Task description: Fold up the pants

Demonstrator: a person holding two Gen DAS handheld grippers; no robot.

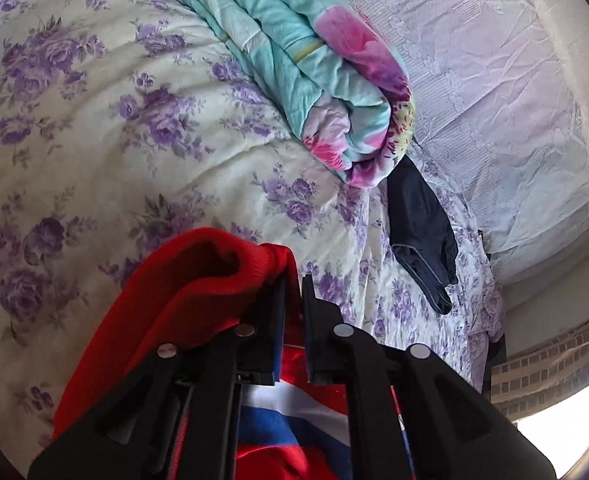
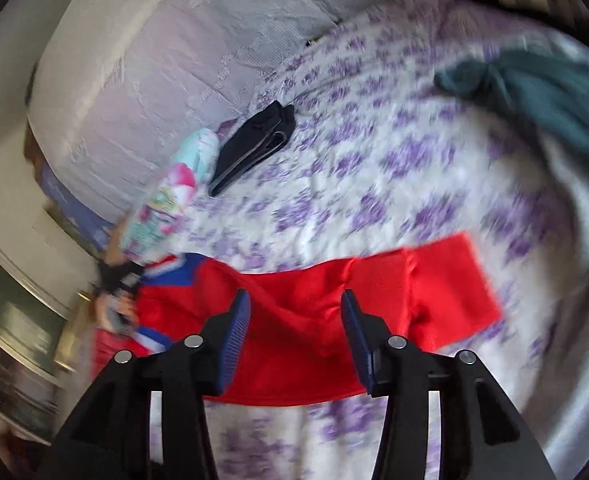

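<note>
The red pants (image 1: 198,280) have a blue and white side stripe (image 1: 278,420). My left gripper (image 1: 294,292) is shut on a bunched red edge of them, and the cloth drapes over its left finger. In the right wrist view the red pants (image 2: 434,292) lie spread across the floral bedspread (image 2: 374,184), with the striped end at the left. My right gripper (image 2: 296,308) stands open just over the middle of the red cloth. Its blue pads (image 2: 236,340) are apart and press on nothing. That view is motion-blurred.
A folded teal and pink quilt (image 1: 314,80) lies beyond the left gripper. A dark navy garment (image 1: 422,236) lies beside its end. White lace bedding (image 1: 494,80) is at the back. A teal-green garment (image 2: 554,96) sits at the far right of the bed.
</note>
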